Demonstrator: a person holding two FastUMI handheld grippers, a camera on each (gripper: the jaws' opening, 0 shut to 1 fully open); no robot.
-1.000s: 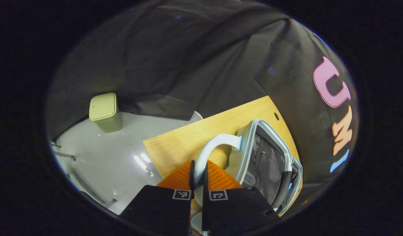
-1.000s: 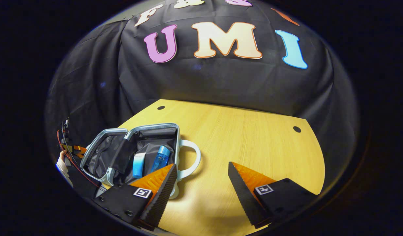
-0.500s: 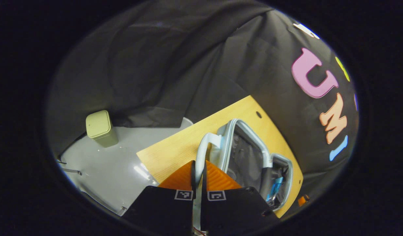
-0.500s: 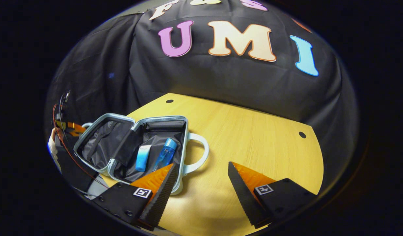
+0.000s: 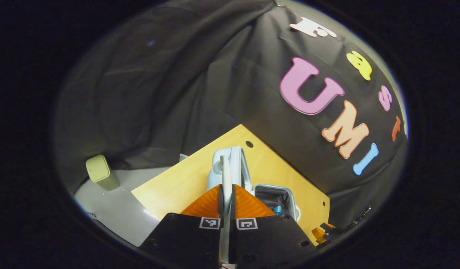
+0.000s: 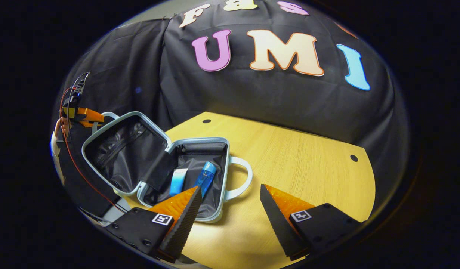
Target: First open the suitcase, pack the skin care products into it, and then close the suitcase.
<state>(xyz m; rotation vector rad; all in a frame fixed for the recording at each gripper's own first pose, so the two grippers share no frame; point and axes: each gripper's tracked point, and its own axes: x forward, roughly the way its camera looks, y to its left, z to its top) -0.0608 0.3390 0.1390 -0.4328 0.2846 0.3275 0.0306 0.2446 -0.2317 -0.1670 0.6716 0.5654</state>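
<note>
The pale blue suitcase [image 6: 200,209] lies open on the wooden table [image 6: 297,153]. Its lid [image 6: 121,149] stands half raised on the left. A light blue tube [image 6: 177,182] and a blue bottle [image 6: 206,178] lie in the dark-lined base. In the left gripper view my left gripper [image 5: 227,187] is shut on the lid's white handle [image 5: 225,170], and I see the lid [image 5: 235,164] edge-on with the base [image 5: 286,192] beyond it. In the right gripper view the left gripper [image 6: 84,114] shows at the lid's top edge. My right gripper [image 6: 230,188] hovers open beside the base's handle [image 6: 241,181], holding nothing.
A pale green bin [image 5: 99,172] stands on the grey floor [image 5: 114,201] off the table's left side. The table's right half [image 6: 319,168] is bare wood with small holes. A hand and red wires [image 6: 63,127] sit behind the lid.
The left gripper has swung the lid up from nearly flat to half raised, keeping hold of its handle. The right gripper has stayed open in about the same place.
</note>
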